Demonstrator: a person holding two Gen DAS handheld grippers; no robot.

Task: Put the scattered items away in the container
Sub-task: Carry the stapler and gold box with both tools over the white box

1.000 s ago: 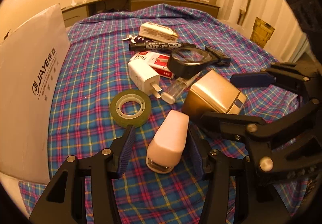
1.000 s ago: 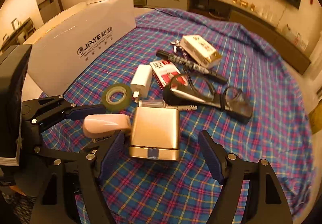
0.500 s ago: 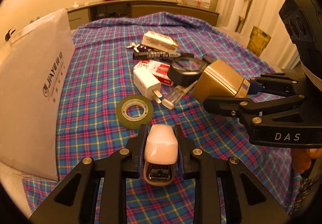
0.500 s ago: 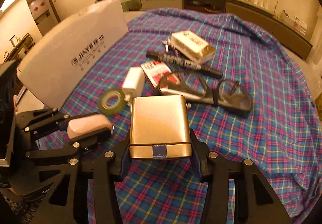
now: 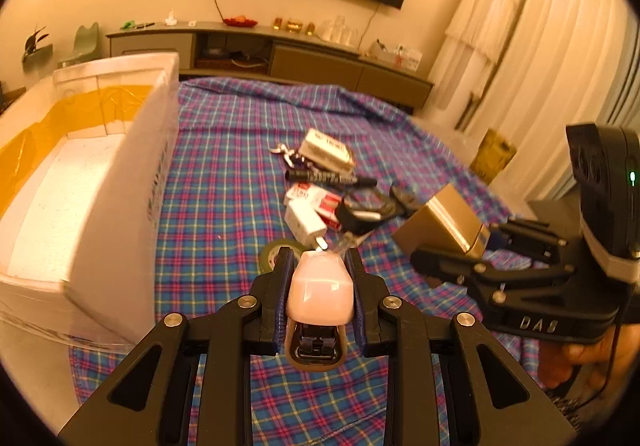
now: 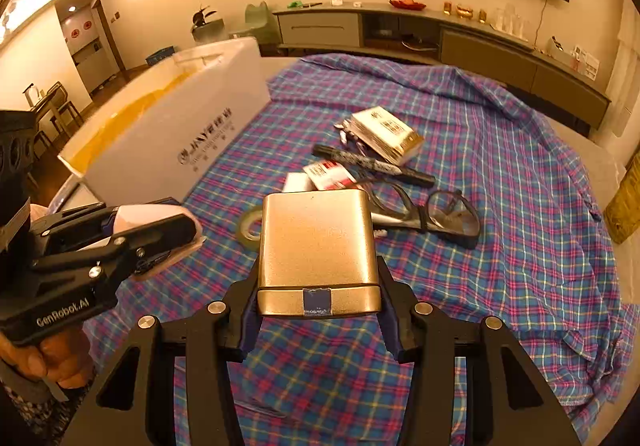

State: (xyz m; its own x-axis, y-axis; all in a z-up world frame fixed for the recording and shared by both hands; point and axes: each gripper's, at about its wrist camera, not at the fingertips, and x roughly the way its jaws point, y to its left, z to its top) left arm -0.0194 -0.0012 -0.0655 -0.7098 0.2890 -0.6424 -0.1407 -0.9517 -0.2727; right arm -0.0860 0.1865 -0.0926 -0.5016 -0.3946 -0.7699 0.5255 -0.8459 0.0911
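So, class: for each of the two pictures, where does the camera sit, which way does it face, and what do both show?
Left wrist view: behind the left tool, looking down its fingers at the pink plastic stapler it grips.
Right wrist view: behind the right tool, facing the gold metal tin it grips; a hand shows.
Shared: white foam box, blue plaid cloth.

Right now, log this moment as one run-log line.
left gripper: shut on pink stapler | right gripper: shut on gold tin | both lifted off cloth | white box: open, at left
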